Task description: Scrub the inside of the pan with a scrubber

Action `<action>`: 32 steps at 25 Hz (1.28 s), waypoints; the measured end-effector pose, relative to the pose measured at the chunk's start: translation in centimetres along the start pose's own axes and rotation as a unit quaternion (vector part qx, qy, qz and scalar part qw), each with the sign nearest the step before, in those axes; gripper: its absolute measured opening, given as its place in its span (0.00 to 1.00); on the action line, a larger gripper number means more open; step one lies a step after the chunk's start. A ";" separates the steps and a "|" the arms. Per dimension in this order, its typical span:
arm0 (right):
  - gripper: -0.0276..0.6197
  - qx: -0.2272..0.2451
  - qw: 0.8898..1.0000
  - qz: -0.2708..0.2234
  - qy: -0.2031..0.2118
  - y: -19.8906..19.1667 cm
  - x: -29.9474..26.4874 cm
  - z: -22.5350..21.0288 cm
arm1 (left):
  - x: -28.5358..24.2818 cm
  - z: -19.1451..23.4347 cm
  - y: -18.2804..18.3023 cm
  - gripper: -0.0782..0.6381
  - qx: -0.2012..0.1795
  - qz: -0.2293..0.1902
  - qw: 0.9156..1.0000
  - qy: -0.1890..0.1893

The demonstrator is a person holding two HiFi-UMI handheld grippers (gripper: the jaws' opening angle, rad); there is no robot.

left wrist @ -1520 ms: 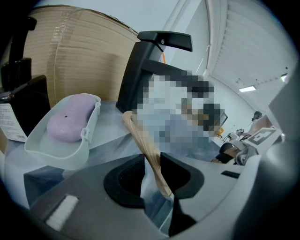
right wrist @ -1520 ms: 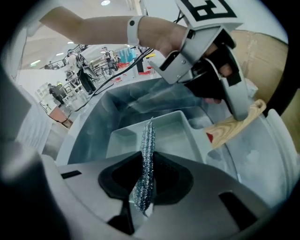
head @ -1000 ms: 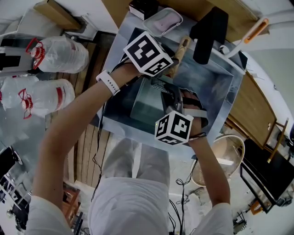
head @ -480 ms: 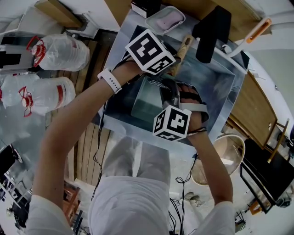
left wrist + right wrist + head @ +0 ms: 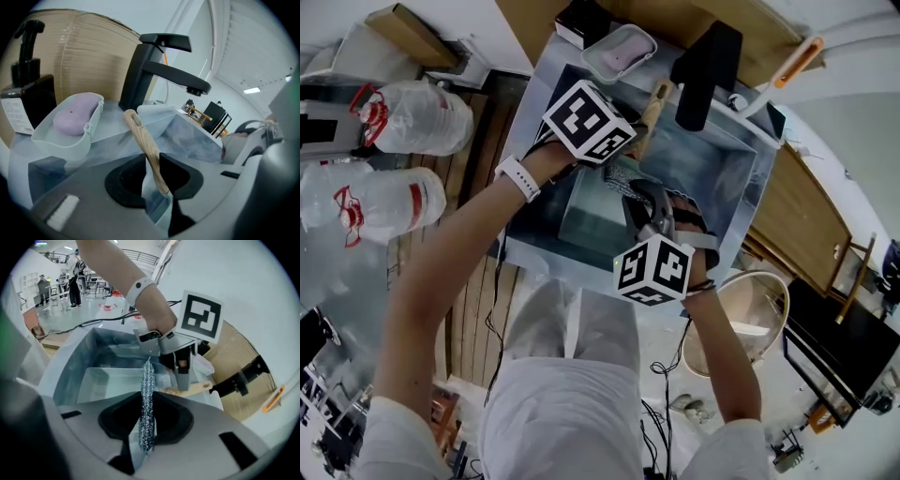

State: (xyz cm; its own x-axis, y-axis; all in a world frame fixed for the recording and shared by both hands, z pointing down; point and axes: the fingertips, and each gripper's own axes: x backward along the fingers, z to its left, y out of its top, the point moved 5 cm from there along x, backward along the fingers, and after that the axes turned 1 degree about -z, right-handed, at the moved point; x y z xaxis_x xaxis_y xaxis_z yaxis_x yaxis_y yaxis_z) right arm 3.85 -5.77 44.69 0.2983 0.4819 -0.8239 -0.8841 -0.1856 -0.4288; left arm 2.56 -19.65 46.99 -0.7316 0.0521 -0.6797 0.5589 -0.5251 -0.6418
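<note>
A steel pan (image 5: 589,220) sits in the sink (image 5: 741,178), and its pale wooden handle (image 5: 653,105) points toward the faucet. My left gripper (image 5: 630,141) is shut on that handle (image 5: 140,133), which runs out between its jaws in the left gripper view. My right gripper (image 5: 639,204) is shut on a steel-wool scrubber (image 5: 147,399) and holds it over the pan's inside (image 5: 110,380). The right gripper view shows the left gripper (image 5: 180,364) clamped on the handle (image 5: 192,389) just beyond the scrubber's tip. Whether the scrubber touches the pan is hidden.
A black faucet (image 5: 705,75) rises at the sink's far side. A soap dish with a pink bar (image 5: 623,52) and a dark pump bottle (image 5: 26,93) stand on the rim. Water jugs (image 5: 412,117) lie on the floor to the left, and a round basin (image 5: 750,314) to the right.
The right gripper with the scrubber has shifted slightly back and forth over the pan. The left gripper keeps its hold on the handle. The head view has drifted a little.
</note>
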 end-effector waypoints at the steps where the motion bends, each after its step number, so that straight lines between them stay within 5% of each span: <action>1: 0.14 -0.006 1.000 0.000 -0.004 0.0 0.6 -0.1 | 0.1 -0.3 -0.3 0.23 -0.011 0.009 1.000 0.006; 4: 0.14 -0.028 1.000 -0.003 -0.013 -0.1 2.3 -0.1 | 1.3 -1.3 -1.3 0.21 -0.027 0.016 0.999 0.022; 11: 0.14 -0.111 0.993 -0.004 -0.050 -0.7 6.8 -0.7 | 7.9 -3.8 -2.6 0.15 0.010 -0.061 0.994 0.095; 21: 0.14 -0.292 0.948 -0.067 -0.112 -0.3 15.9 -1.3 | 18.7 -11.9 -6.1 0.13 0.049 -0.114 0.978 0.168; 25: 0.14 -0.319 0.934 -0.093 -0.132 0.0 19.4 -0.8 | 22.3 -15.5 -7.0 0.13 0.094 -0.158 0.968 0.168; 29: 0.14 -0.331 0.927 -0.095 -0.146 -0.3 23.4 -0.1 | 26.1 -17.5 -7.1 0.13 0.163 -0.220 0.949 0.154; 32: 0.14 -0.345 0.920 -0.098 -0.160 -0.5 25.8 0.8 | 28.3 -19.3 -7.3 0.12 0.167 -0.236 0.944 0.161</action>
State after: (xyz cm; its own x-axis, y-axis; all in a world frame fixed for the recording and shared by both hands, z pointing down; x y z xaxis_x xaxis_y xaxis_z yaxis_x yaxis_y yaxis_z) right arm 11.73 7.46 23.97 0.2094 0.7711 -0.6012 -0.3535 -0.5136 -0.7818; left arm -14.66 2.00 25.60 -0.6817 0.5748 -0.4526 0.0065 -0.6139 -0.7894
